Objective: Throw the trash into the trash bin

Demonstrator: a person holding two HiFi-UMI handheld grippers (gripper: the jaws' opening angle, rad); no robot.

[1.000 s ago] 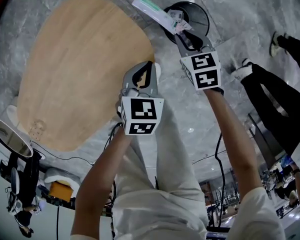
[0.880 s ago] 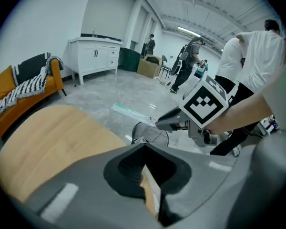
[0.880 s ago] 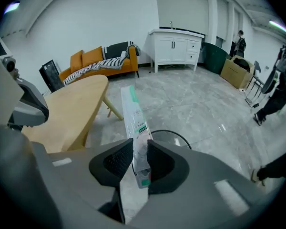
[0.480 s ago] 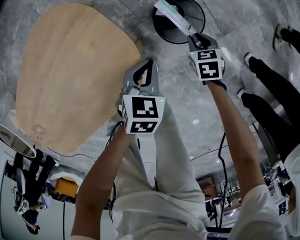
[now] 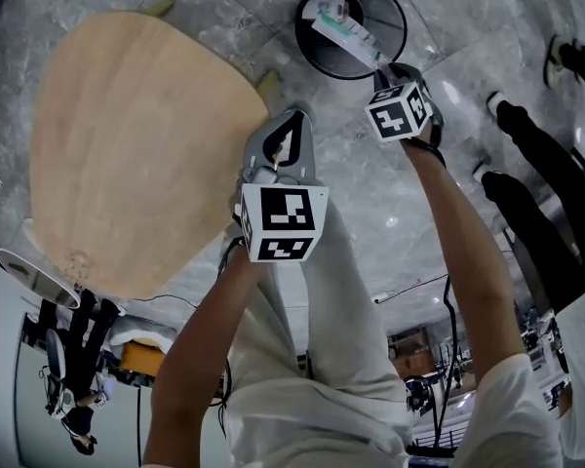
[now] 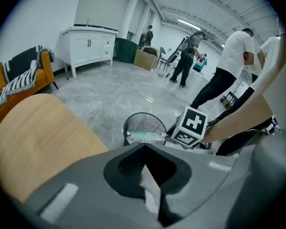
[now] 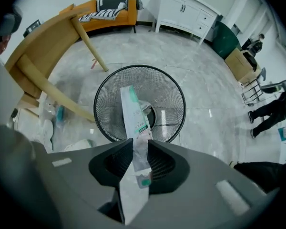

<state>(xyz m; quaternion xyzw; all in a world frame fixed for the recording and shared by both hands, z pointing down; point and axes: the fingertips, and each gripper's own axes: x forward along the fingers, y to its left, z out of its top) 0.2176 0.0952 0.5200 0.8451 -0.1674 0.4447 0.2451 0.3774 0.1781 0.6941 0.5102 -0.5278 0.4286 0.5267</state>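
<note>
The trash, a long white-and-green wrapper, hangs over the mouth of the black mesh trash bin, its free end down inside the rim. The right gripper points straight down above the bin, its jaws narrowly apart and clamped on the wrapper's upper end. The left gripper is tilted down beside the wooden table, short of the bin. Its jaws are closed on a small white paper scrap.
</note>
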